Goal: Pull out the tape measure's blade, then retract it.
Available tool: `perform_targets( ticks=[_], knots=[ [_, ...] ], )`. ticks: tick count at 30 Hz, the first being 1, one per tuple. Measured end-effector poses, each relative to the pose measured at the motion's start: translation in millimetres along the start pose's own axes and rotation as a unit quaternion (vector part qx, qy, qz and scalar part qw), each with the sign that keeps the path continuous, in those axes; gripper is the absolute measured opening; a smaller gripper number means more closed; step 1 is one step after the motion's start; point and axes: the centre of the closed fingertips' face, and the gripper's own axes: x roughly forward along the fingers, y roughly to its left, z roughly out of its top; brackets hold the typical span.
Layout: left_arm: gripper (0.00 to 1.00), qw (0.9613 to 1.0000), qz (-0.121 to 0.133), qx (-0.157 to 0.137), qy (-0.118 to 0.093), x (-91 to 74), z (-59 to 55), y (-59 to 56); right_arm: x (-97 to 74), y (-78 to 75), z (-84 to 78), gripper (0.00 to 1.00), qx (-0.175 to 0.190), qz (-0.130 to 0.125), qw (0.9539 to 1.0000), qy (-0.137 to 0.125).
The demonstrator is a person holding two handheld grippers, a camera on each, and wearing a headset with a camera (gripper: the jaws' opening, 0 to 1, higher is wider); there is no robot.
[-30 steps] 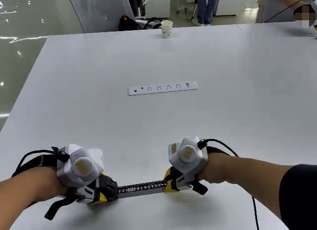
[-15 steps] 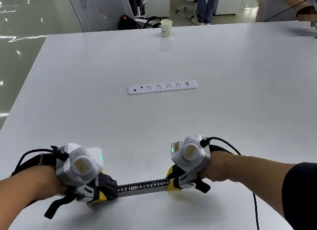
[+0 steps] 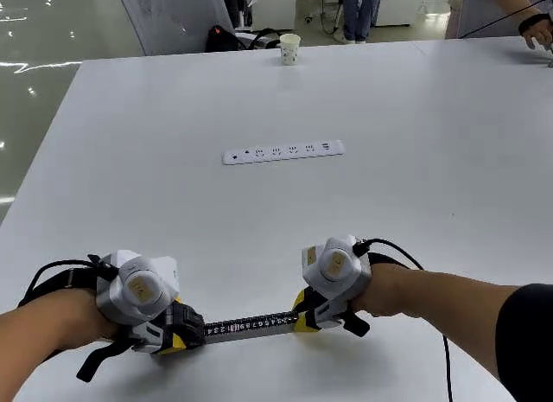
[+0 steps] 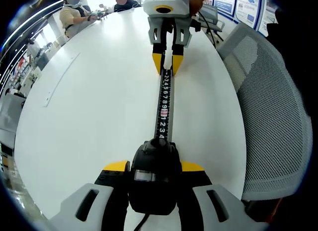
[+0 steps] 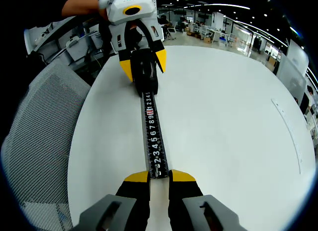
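At the near edge of the white counter (image 3: 389, 160), the head view shows both grippers low and side by side, with the tape measure stretched between them. The left gripper (image 3: 184, 328) is closed around the black tape measure case (image 3: 190, 324). The right gripper (image 3: 301, 319) is pinched onto the far end of the blade (image 3: 251, 326). The blade runs roughly level between them, just above the counter.

The left gripper view adds the grip itself. The yellow-tipped jaws sit on either side of the case, pressing its flanks, and the blade leaves the case mouth and runs straight away to the other gripper. The printed numbers on the blade can be read here, but not from the head view. A grey mesh chair (image 4: 268, 92) stands just off the counter edge, to the right in this view.

The right gripper view looks along the blade the other way. Its own jaws are clamped on the blade's end, one yellow tip on each side, and the numbered strip leads up to the case held in the opposite gripper. I cannot tell whether the end hook sits between the tips.

Farther up the counter, well apart from the grippers, the head view shows a white power strip (image 3: 283, 152) lying flat. A paper cup (image 3: 291, 49) stands upright near the far edge.
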Motion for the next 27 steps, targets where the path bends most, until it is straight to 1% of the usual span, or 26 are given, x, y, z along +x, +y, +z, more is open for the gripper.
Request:
perform_targets(
  ticks=[27],
  knots=[
    [0.32,1.0000,0.000,-0.001,-0.002,-0.5,-0.2,-1.0,-15.1,-3.1,-23.6,0.09,0.005,-0.008,0.9999,0.008]
  ],
)
